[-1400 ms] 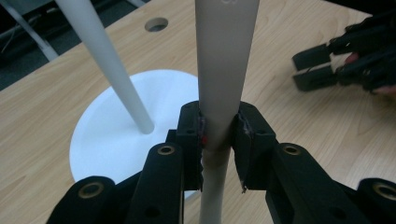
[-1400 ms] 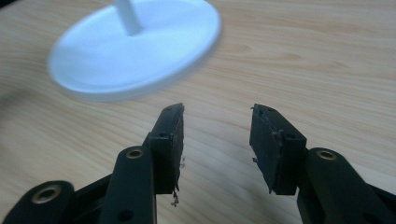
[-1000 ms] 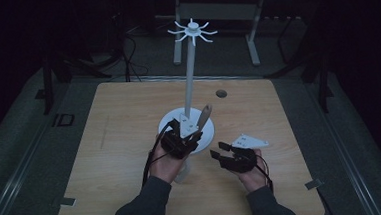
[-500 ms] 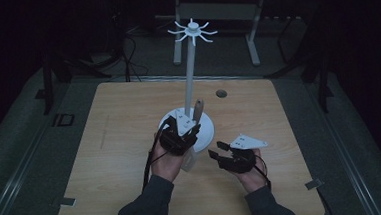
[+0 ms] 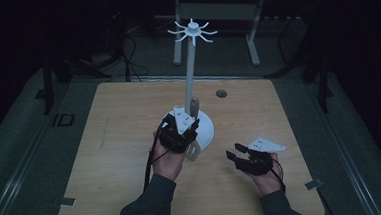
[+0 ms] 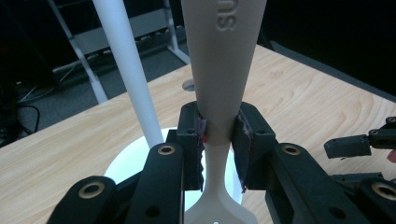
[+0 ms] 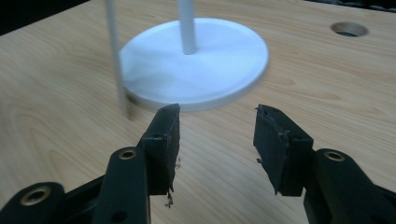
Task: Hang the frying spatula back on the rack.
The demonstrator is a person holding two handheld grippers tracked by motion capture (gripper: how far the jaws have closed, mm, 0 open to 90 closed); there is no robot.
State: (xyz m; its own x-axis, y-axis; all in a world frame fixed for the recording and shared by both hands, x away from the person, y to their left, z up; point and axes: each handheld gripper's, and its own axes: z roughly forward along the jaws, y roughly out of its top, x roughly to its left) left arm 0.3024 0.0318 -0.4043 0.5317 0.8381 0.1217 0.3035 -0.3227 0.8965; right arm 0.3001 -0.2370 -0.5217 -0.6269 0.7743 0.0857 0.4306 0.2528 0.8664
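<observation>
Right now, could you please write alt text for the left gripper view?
The left gripper is shut on the narrow neck of a beige utensil, held upright. Behind stand a white pole on its round base and the wooden table.

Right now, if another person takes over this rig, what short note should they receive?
Left gripper: jaws shut on the neck of a beige utensil, held upright beside the white stand.
Right gripper: open, holding nothing, low over the wooden table near the stand's round base.
Done: utensil picked up.
Left: probably hanging it on the hooks on top; none holds anything yet.
</observation>
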